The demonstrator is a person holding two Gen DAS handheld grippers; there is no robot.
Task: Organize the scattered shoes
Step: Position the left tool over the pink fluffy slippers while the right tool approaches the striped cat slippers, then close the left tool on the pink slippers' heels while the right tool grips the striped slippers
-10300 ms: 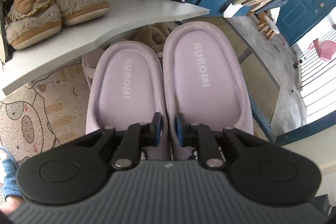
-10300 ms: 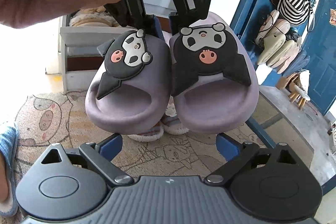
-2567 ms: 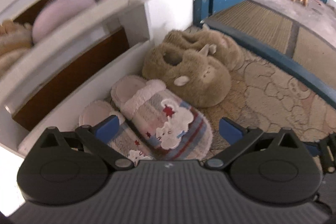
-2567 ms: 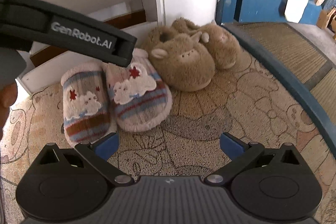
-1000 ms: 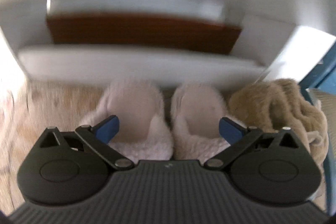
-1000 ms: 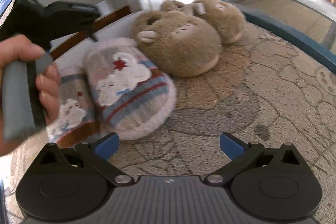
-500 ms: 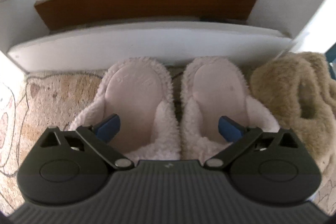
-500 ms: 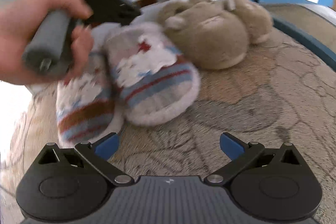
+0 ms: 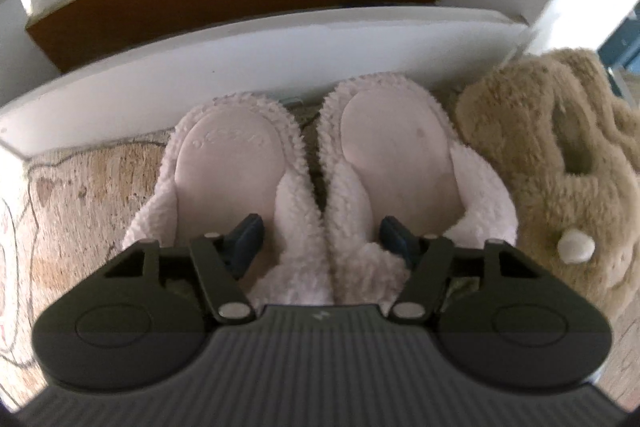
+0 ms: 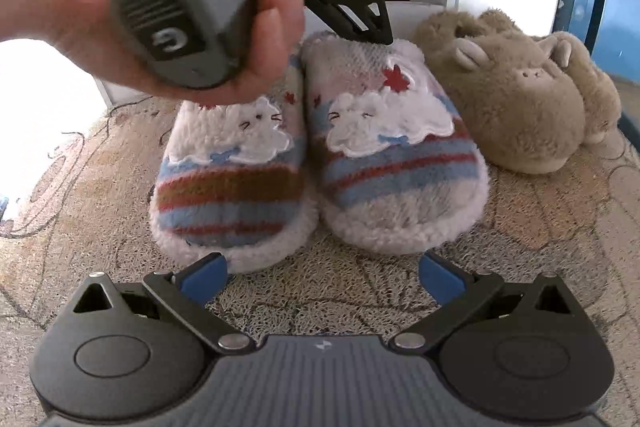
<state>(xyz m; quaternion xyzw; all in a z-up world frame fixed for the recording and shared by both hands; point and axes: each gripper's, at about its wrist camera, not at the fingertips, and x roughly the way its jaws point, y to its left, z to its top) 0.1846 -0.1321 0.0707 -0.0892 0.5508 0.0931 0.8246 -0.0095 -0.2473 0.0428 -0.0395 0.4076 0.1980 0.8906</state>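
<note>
Left tool (image 9: 320, 233): one finger inside each striped cat slipper (image 10: 320, 163), half-drawn around the two inner walls between them; whether they bite yet, cannot tell. Right tool (image 10: 322, 273): spread wide, holding nothing, low over the mat (image 10: 540, 227) in front of the pair's toes.

Pair on the mat, heels just before the white shoe rack (image 9: 280, 47); tan animal slippers (image 10: 520, 95) to their right, the nearer touching them.

Risks:
- fleece walls are soft; a shallow pinch could slip and drop one slipper
- lifting may snag and drag the tan slipper
- heels may catch the rack's front edge

Lowest shelf: nothing visible on it.
</note>
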